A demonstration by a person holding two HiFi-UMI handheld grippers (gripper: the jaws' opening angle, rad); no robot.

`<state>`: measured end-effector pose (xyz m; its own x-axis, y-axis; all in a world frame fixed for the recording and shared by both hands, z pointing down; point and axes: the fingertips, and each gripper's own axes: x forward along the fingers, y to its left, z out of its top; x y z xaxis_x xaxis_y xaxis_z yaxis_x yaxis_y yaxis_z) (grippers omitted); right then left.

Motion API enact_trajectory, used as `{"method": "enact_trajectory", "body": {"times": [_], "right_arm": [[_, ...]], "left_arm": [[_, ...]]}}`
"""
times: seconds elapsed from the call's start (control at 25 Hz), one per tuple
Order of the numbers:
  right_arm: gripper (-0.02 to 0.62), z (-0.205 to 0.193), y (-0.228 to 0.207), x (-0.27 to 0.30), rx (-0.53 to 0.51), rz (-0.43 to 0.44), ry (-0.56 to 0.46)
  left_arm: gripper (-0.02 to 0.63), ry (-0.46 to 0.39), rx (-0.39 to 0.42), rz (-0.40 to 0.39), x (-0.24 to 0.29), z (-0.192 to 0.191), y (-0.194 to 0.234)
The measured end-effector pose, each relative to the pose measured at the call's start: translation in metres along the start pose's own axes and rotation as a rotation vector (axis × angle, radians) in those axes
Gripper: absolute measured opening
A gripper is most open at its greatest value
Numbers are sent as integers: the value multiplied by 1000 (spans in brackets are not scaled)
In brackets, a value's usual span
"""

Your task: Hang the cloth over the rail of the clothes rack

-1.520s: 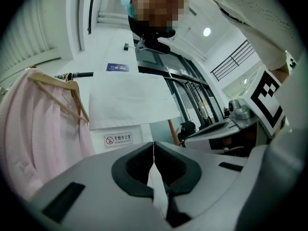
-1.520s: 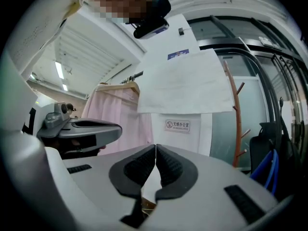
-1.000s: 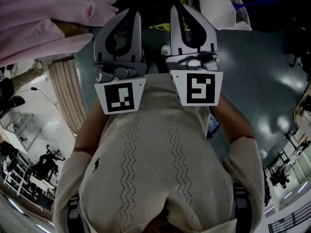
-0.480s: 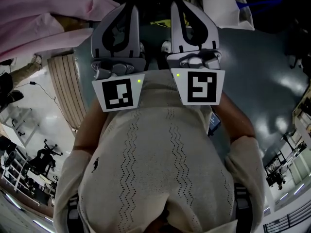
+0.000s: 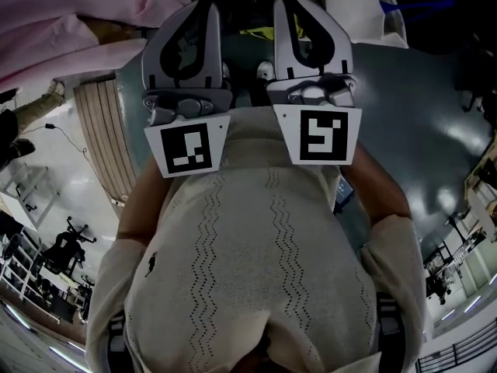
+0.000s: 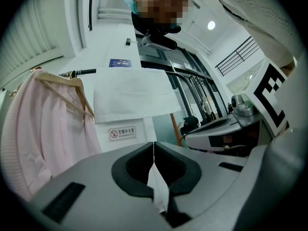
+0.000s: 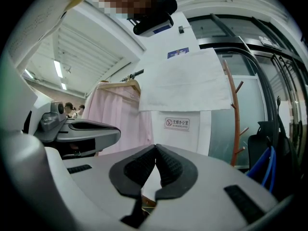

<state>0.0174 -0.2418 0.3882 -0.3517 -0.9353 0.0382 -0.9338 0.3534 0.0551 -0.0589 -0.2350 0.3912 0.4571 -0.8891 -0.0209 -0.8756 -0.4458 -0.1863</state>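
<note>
Left gripper view shows the white cloth (image 6: 132, 96) hanging over the rail (image 6: 77, 72). It is spread wide along the rail, beside a pink shirt (image 6: 43, 138). The left hand-held gripper (image 6: 153, 144) and right hand-held gripper (image 7: 155, 147) are pressed together, holding nothing.

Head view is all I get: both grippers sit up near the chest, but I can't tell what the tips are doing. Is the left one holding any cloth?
Observer: No. The left gripper view shows the left gripper shut, its fingers tip to tip with no cloth caught.
Operator: And the right?
Observer: The right gripper is shut and empty too.
Operator: Where's the cloth, then?
Observer: The white cloth hangs over the rail, beside a pink garment on a wooden hanger.
</note>
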Motion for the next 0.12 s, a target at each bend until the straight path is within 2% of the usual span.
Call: {"method": "enact_trajectory", "body": {"times": [0.12], "right_arm": [[18, 1, 0, 1, 1, 7, -9]], "left_arm": [[14, 7, 1, 9, -1, -2, 0]]}}
